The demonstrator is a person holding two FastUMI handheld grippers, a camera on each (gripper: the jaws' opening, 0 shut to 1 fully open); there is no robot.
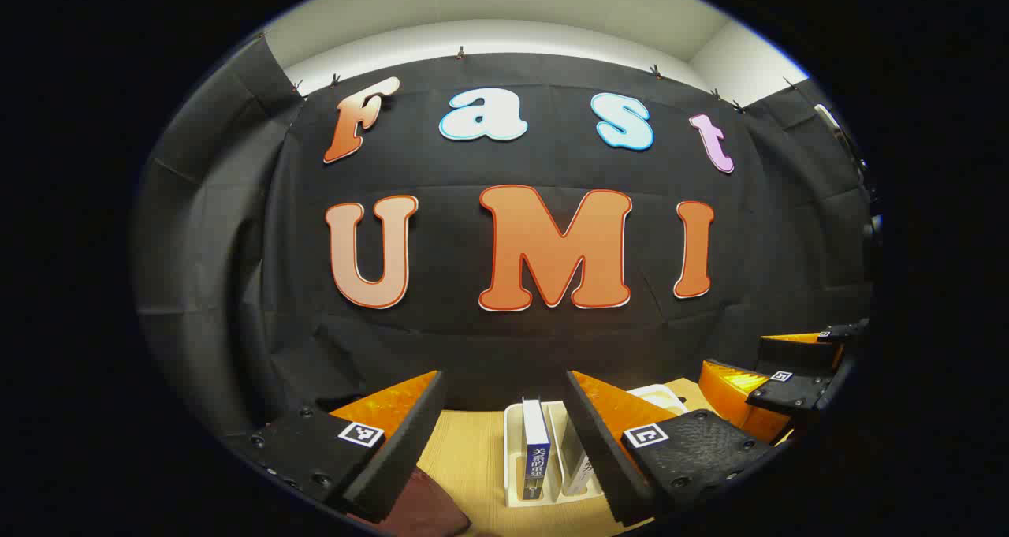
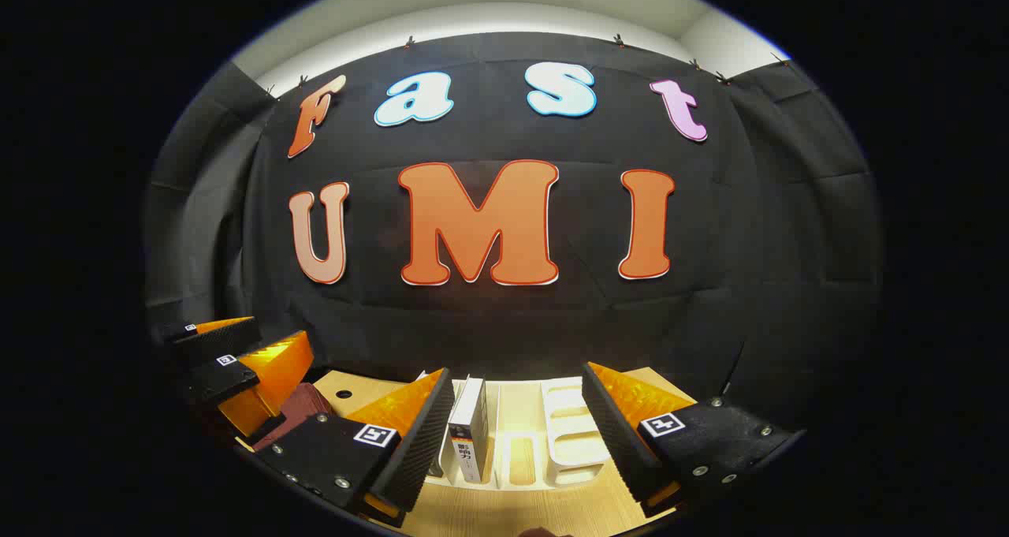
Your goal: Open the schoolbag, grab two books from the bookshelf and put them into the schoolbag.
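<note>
So the biggest thing down low is the pale wooden tabletop (image 2: 504, 513), and on it sits the white slotted plastic bookshelf (image 2: 571, 442), right ahead of both grippers. The dark maroon fabric schoolbag (image 1: 430, 505) lies off to the left of the rack, just a corner of it poking in under the left gripper (image 1: 504, 442); can't tell if it's unzipped. In the rack, a blue-spined upright book (image 1: 536, 450) stands with a paler second book (image 1: 579, 466) just beside it, and in the right gripper view a white-spined upright book (image 2: 470, 434) stands in a slot. Left gripper's jaws are spread wide, holding nothing, and the right gripper (image 2: 516, 434) is the same, wide apart and empty. Risk as I see it: going for a book first leaves the bag closed, and pinching a spine off-centre could tip its neighbour or drag the light rack along.
</note>
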